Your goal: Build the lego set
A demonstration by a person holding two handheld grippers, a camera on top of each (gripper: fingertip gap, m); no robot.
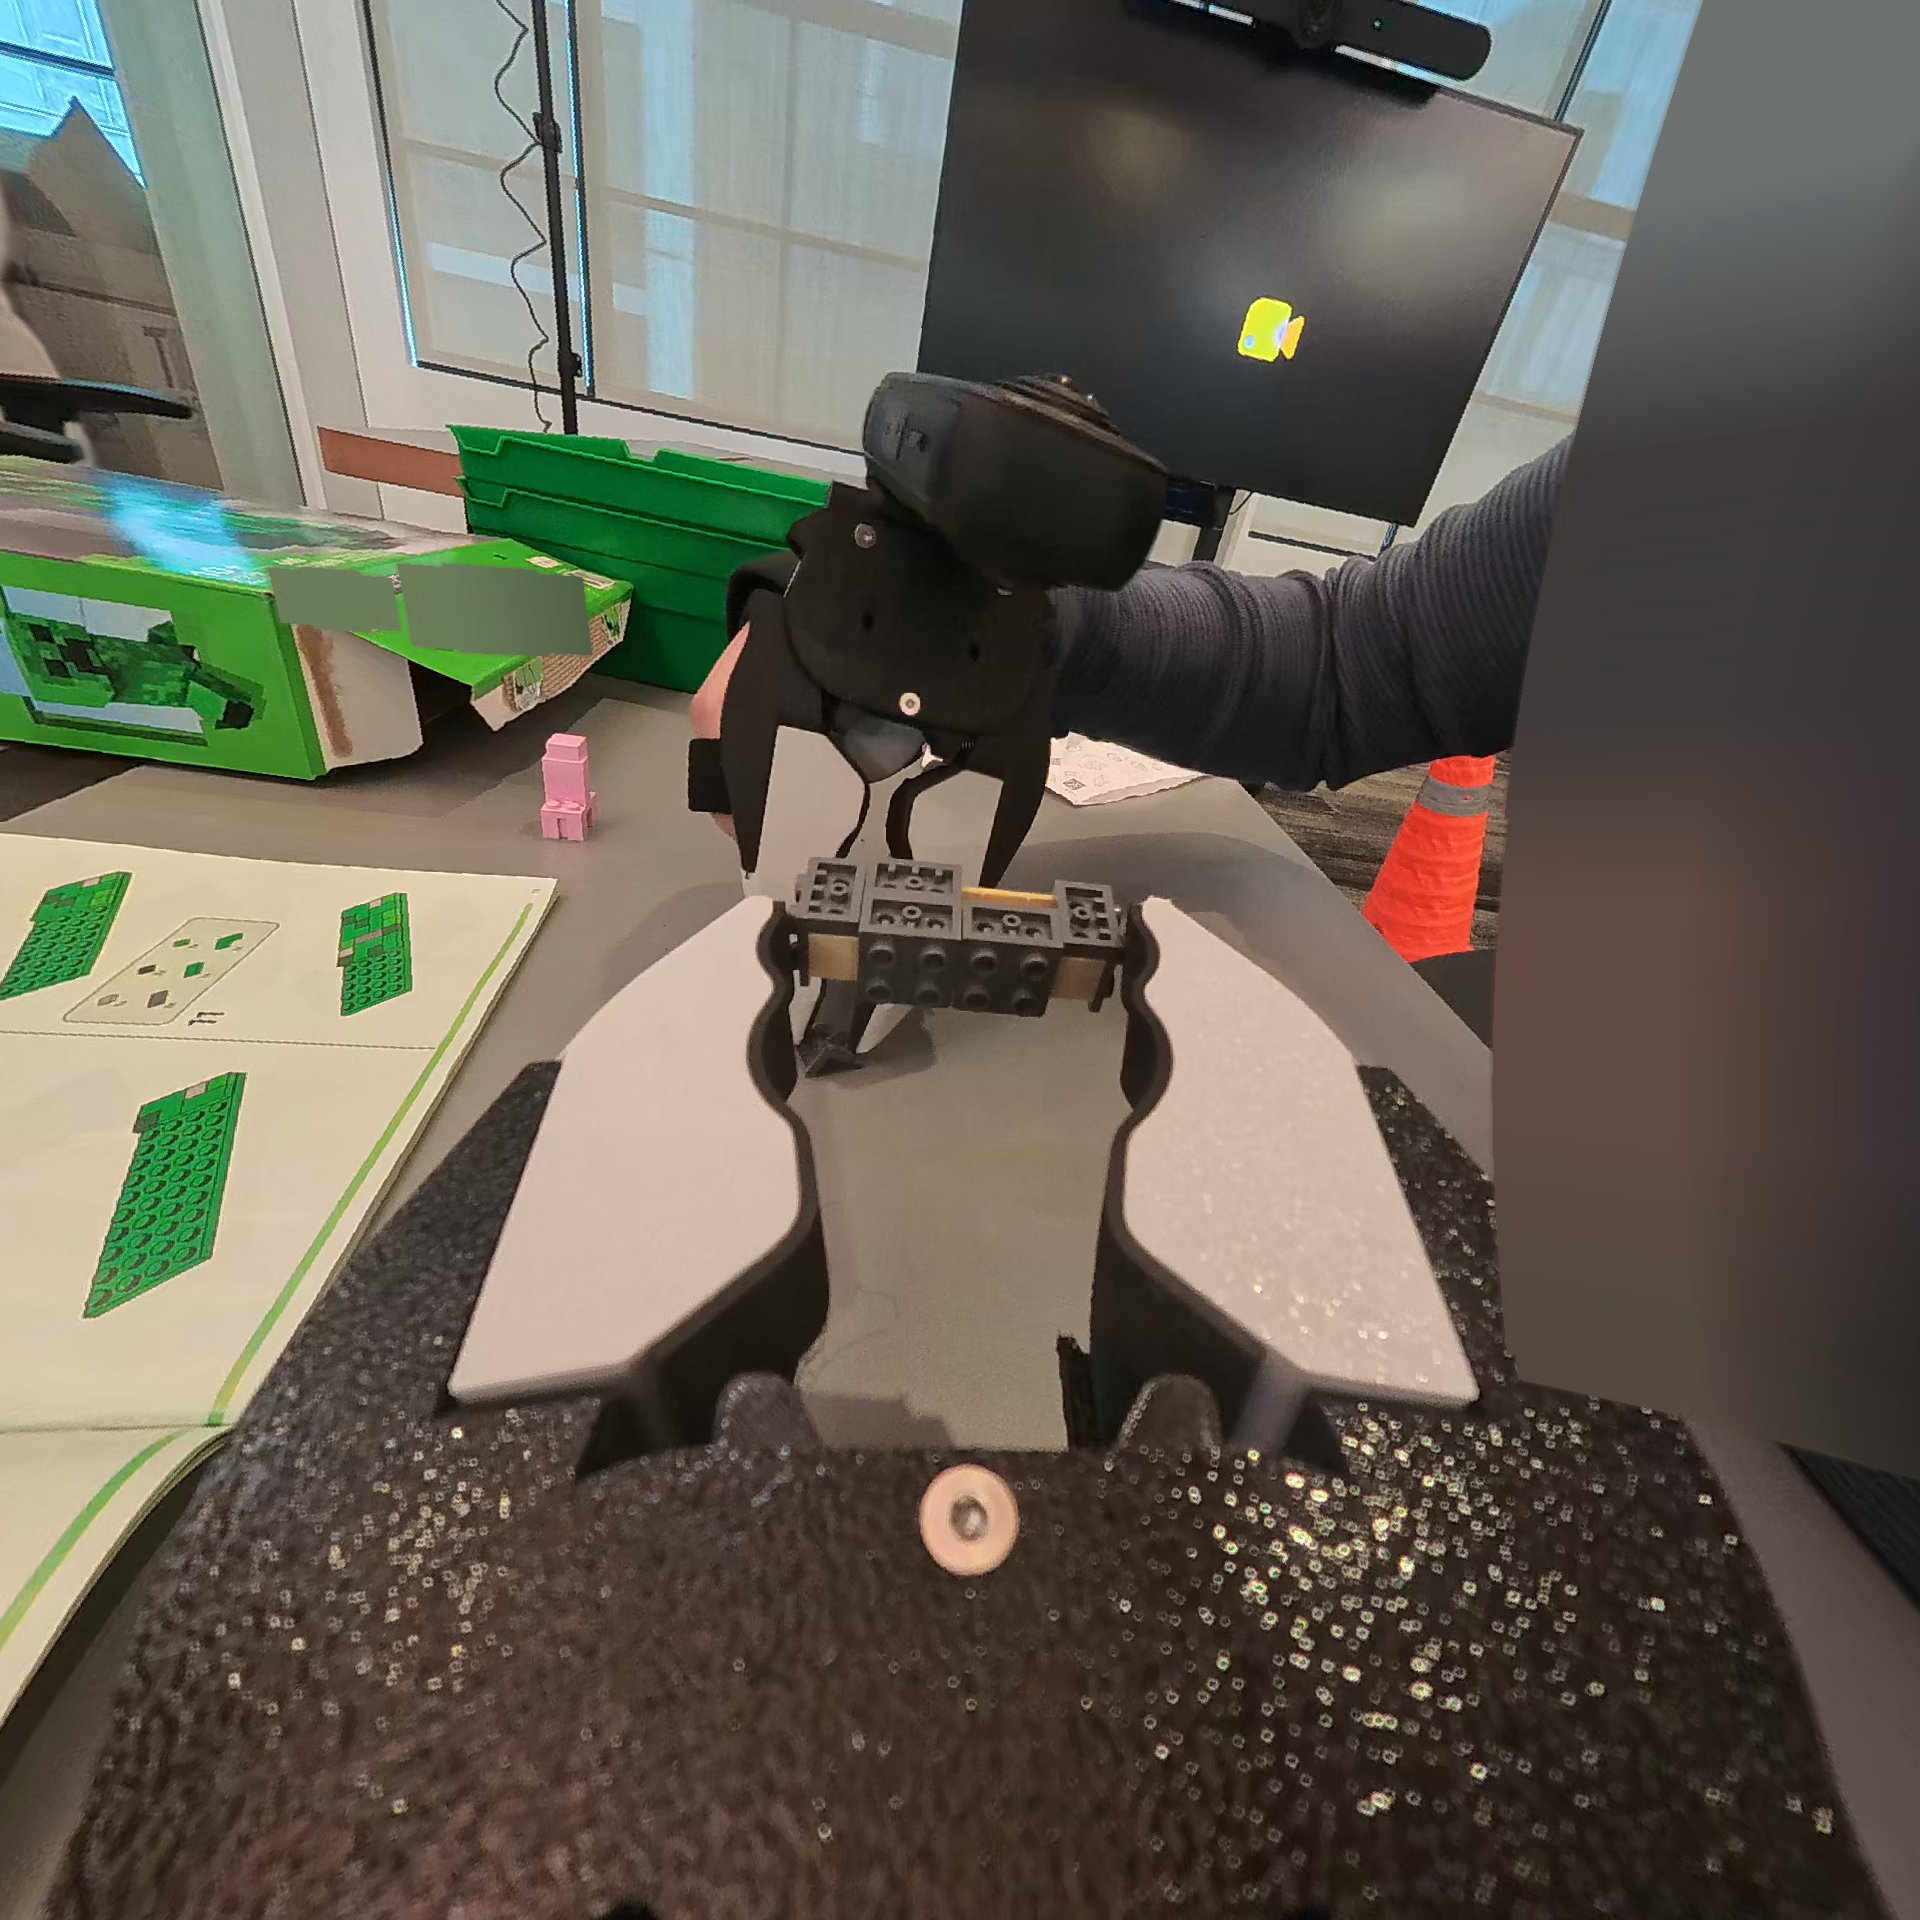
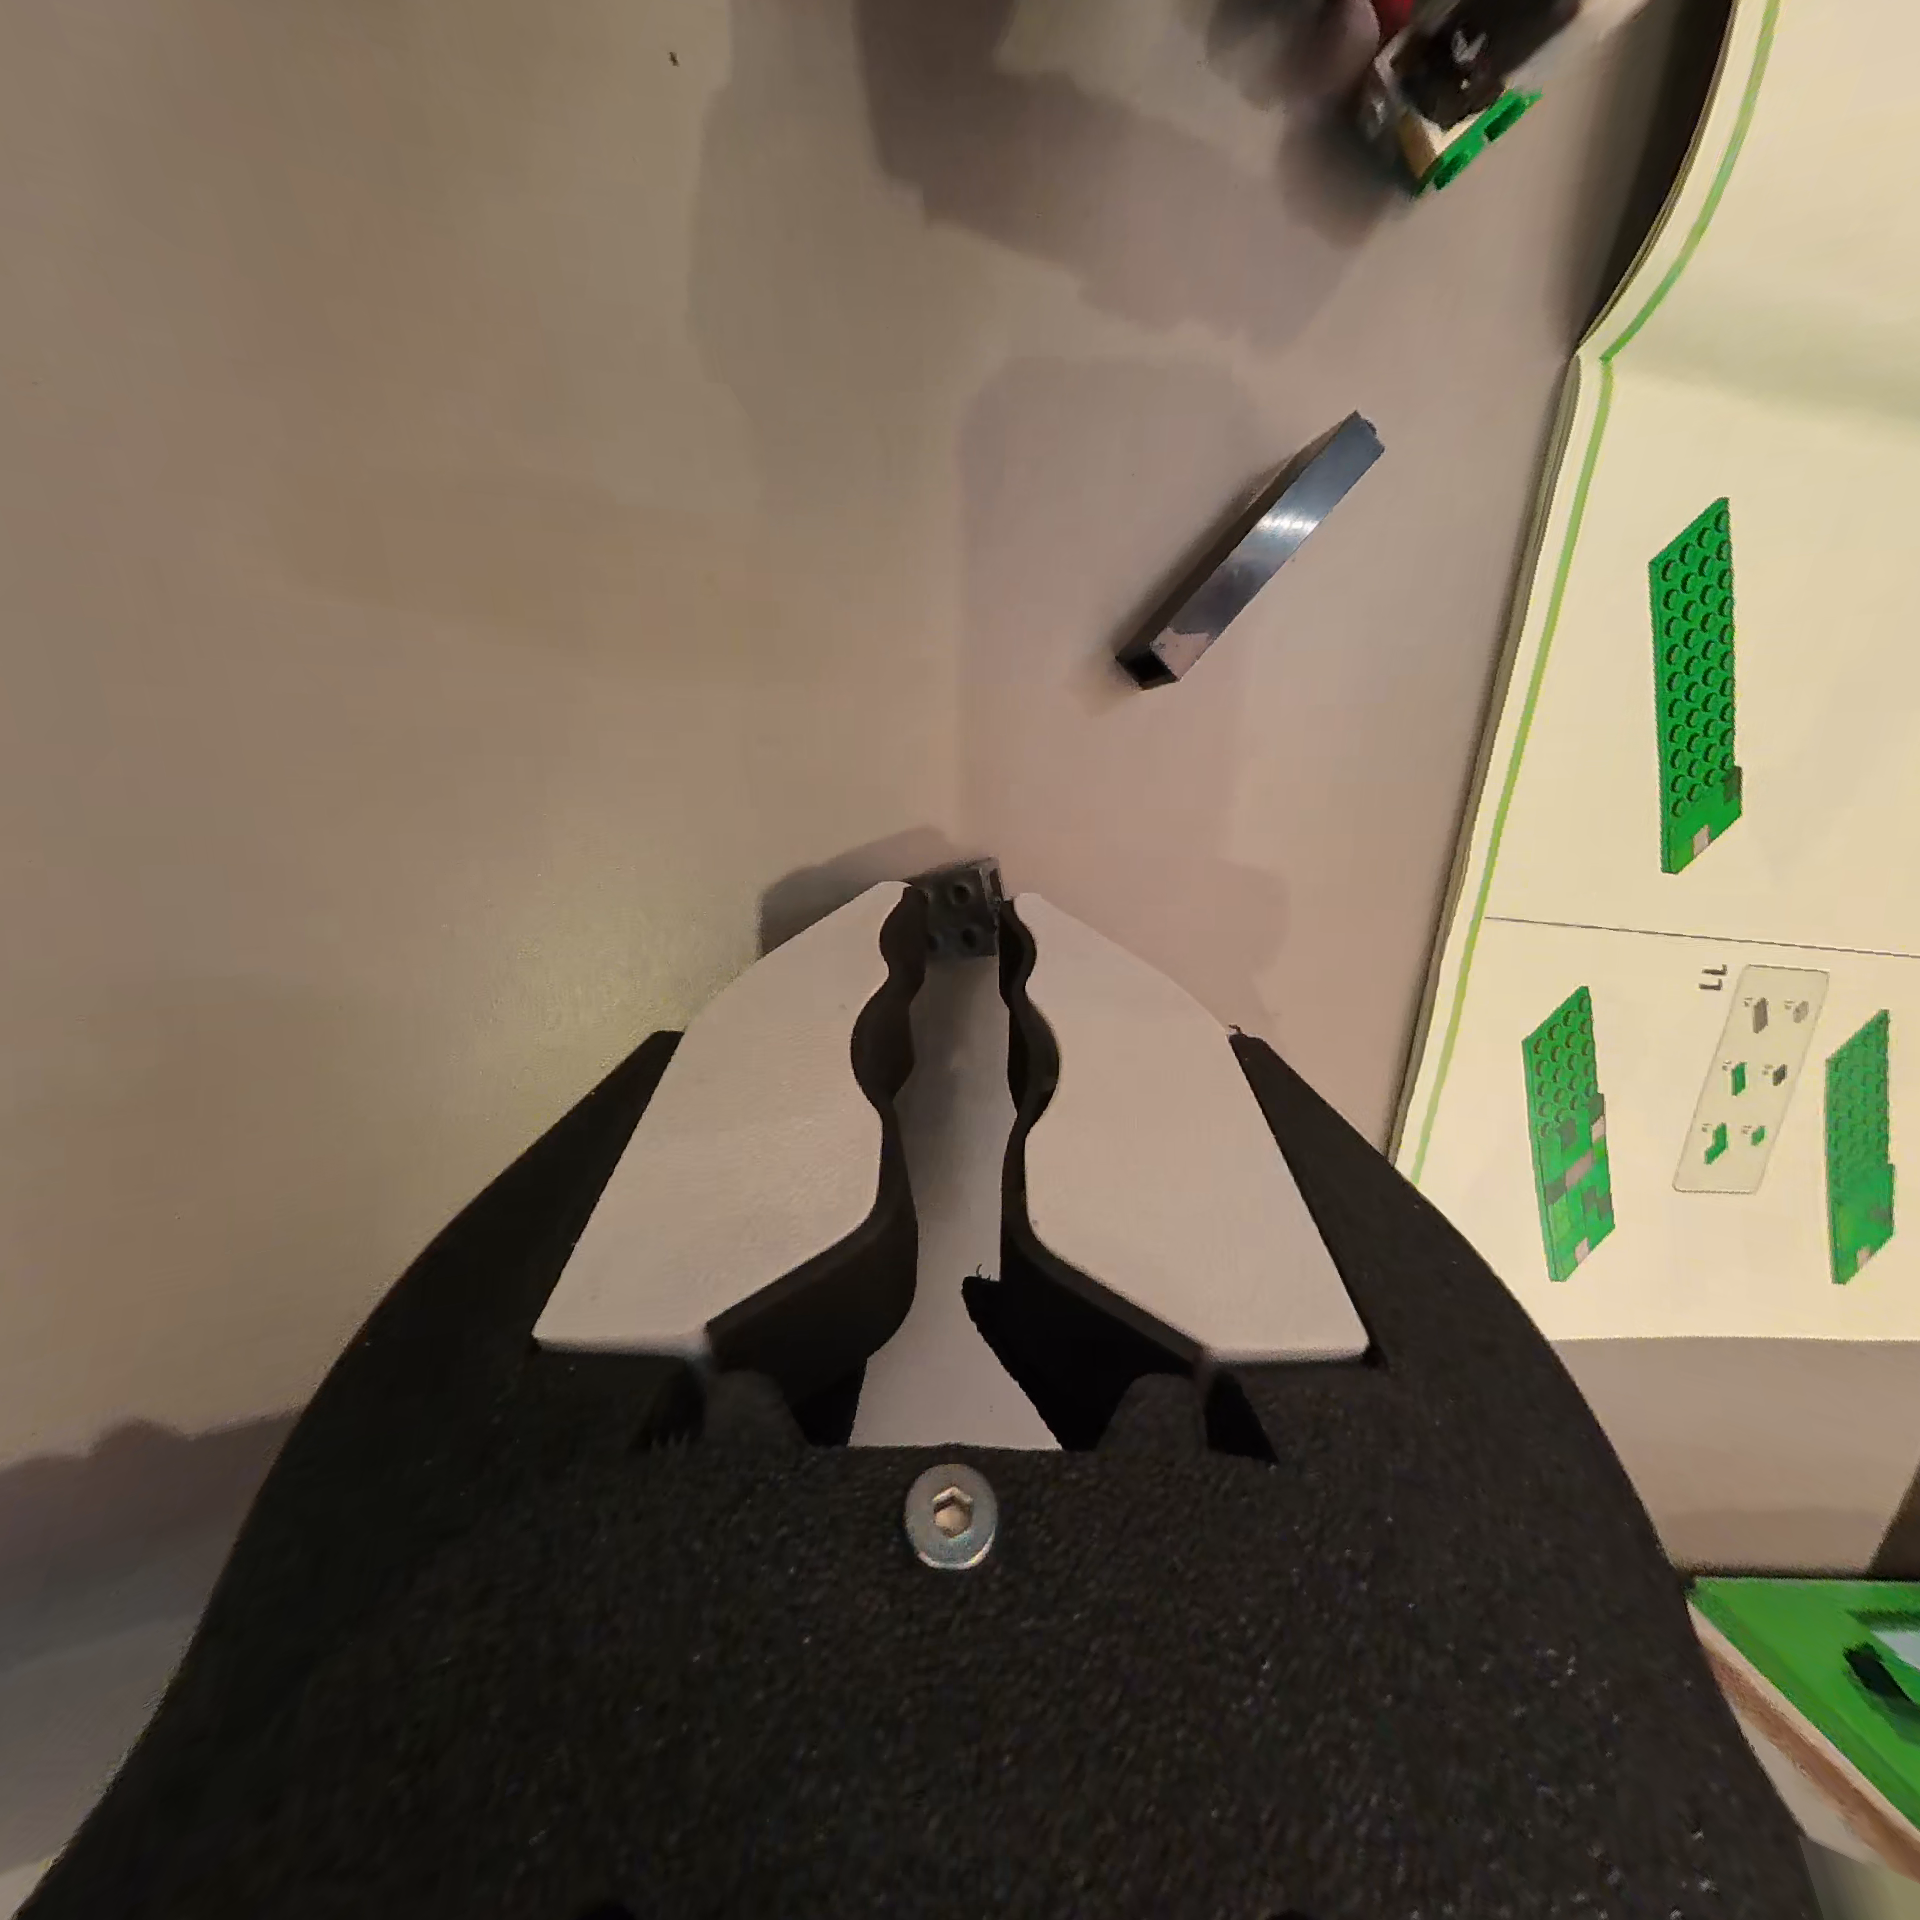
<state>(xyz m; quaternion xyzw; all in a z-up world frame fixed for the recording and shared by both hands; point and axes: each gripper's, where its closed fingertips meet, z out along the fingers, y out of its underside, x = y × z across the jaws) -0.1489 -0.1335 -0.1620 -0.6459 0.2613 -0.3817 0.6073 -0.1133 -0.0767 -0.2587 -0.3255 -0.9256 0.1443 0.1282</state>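
Observation:
My left gripper (image 1: pixel 956 951) is shut on a dark grey and tan lego assembly (image 1: pixel 951 940), gripping it at both ends above the grey table (image 1: pixel 966 1195). My right gripper (image 2: pixel 958 914) points down at the table and is shut on a small dark grey studded brick (image 2: pixel 956 925). In the left wrist view, the right gripper (image 1: pixel 873 862) hovers just behind and above the assembly. A long dark brick (image 2: pixel 1247 551) lies loose on the table; it also shows under the assembly (image 1: pixel 831 1034).
An open instruction booklet (image 1: pixel 208 1091) (image 2: pixel 1714 727) lies on the left. Behind it are a green set box (image 1: pixel 208 675), a pink figure (image 1: pixel 566 790) and green bins (image 1: pixel 644 520). A sleeved arm (image 1: pixel 1299 665) reaches in from the right. An orange cone (image 1: pixel 1434 852) stands beyond the table. Across from one pair of fingers to the other is roughly 12 centimeters. My right tips are roughly 15 centimeters from the pink figure (image 1: pixel 566 790).

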